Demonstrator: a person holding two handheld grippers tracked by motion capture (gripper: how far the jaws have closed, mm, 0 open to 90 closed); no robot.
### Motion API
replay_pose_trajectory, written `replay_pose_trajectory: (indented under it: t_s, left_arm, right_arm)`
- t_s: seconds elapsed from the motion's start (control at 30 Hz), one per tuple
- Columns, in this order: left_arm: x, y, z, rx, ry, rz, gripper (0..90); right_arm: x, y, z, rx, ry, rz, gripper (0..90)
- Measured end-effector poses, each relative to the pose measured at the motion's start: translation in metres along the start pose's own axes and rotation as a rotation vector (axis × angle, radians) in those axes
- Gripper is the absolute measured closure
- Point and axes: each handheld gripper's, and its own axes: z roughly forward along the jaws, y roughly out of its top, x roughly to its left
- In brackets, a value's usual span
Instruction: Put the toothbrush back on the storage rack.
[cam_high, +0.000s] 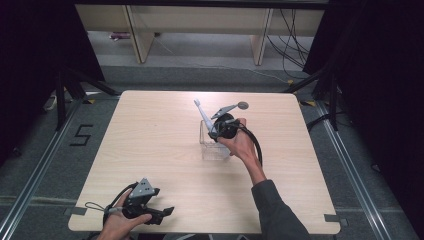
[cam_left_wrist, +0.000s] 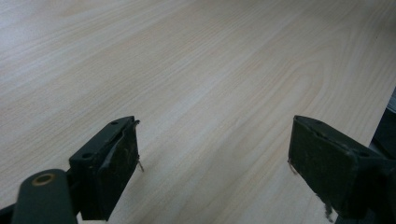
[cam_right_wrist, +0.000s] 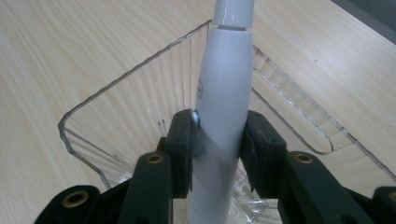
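Right gripper (cam_right_wrist: 219, 140) fingers clamped on white plastic electric toothbrush (cam_right_wrist: 223, 112), its lower end inside clear plastic rectangular container (cam_high: 214, 145) mid-tabletop (cam_high: 150, 140). Left gripper (cam_high: 150, 210) fingers apart, empty. Risk: tilted handle snags the wall, tips the light container.

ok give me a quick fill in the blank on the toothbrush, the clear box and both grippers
1. The right gripper is shut on the white ____.
2. The electric toothbrush stands with its lower end inside the clear ____.
3. The left gripper, near the table's front edge, has its jaws ____.
4. The clear plastic box sits on a light ____ table.

Missing words: toothbrush; box; open; wooden
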Motion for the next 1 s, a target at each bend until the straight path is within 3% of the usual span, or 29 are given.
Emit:
replay_pose_trajectory:
  t_s: [0.07,0.1,0.23,0.3,0.37,1.0]
  left_arm:
    - [-0.0002,0.0000,-0.0001,0.004,-0.009,-0.001,15.4]
    - [-0.0008,-0.0003,0.0002,0.005,-0.018,-0.011,15.4]
    - [-0.0003,-0.0001,0.0000,0.004,-0.009,-0.002,15.4]
    - [-0.0006,-0.0002,0.0003,0.006,-0.017,-0.007,15.4]
    - [-0.0003,-0.0001,0.0003,0.007,-0.011,-0.003,15.3]
    - [-0.0007,-0.0003,0.0001,0.005,-0.015,-0.007,15.4]
  right_arm:
    - [0.0000,-0.0001,0.0006,-0.007,-0.015,-0.008,65.9]
    - [0.0007,0.0001,-0.0007,0.017,0.001,0.018,65.9]
    - [0.0001,-0.0010,0.0002,0.016,0.007,0.038,65.8]
    - [-0.0027,-0.0017,0.0012,0.012,0.000,0.014,65.8]
    - [-0.0028,-0.0015,-0.0001,0.029,0.004,0.031,65.7]
    - [-0.0055,-0.0019,0.0003,0.022,0.024,0.015,64.3]
